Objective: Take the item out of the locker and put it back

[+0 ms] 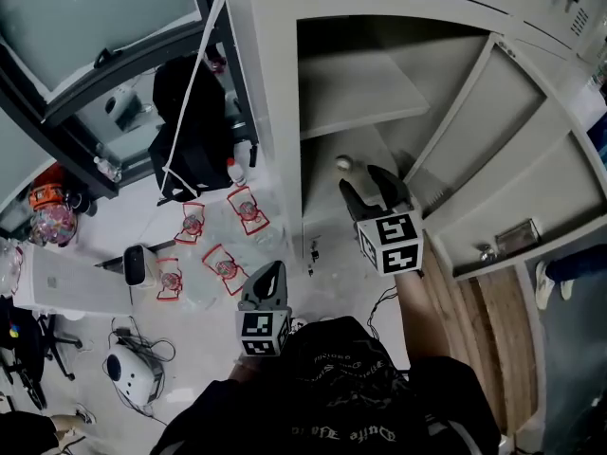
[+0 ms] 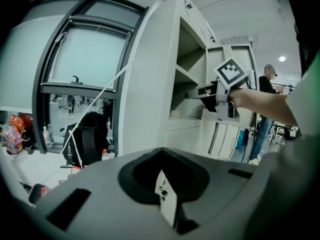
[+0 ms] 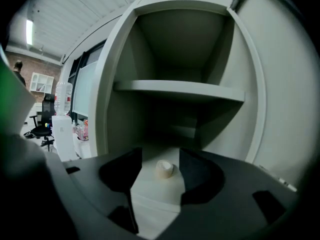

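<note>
Right gripper (image 1: 365, 186) held its fingers wide apart, the pale roll (image 3: 164, 169) lying free beyond them in the locker (image 1: 275, 112) — a stray finger could send it rolling deeper. Left gripper (image 1: 268, 271) fingers were together.

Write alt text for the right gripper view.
The right gripper, fingers open, frames a small pale roll lying on the bottom of an open grey locker, ahead of it and untouched. A single shelf crosses the locker above.
</note>
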Tool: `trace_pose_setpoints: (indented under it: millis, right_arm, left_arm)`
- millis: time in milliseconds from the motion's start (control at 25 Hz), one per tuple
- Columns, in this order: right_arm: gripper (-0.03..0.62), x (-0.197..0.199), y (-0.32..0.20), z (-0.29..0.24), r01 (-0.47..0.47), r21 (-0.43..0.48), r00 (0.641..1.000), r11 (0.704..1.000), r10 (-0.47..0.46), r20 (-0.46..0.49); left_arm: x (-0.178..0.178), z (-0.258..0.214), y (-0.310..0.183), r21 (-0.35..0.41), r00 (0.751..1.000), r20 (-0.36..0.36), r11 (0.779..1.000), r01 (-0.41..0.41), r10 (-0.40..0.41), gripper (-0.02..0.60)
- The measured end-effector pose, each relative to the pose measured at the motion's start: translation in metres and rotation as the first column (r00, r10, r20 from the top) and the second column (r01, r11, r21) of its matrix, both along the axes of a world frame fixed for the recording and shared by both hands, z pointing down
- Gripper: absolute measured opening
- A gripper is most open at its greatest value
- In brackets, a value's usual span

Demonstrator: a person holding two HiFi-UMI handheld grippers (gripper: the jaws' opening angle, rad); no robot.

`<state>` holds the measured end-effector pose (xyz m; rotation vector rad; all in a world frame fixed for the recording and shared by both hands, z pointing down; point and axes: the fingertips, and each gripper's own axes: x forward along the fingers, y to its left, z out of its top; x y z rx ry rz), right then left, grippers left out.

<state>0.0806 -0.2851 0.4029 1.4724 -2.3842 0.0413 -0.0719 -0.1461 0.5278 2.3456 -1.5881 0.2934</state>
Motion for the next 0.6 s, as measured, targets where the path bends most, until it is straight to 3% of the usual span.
trace_pose_setpoints:
  millis: [600]
  right_arm:
    - [0.236,0.032,0.067,-0.012,-0.076,0.06,0.983,0.995,0.065,0.174]
  left_arm:
    - [0.033,-0.016,-0.008,0.054,0.994,-0.036,0.993,-0.104,0.106,0.006]
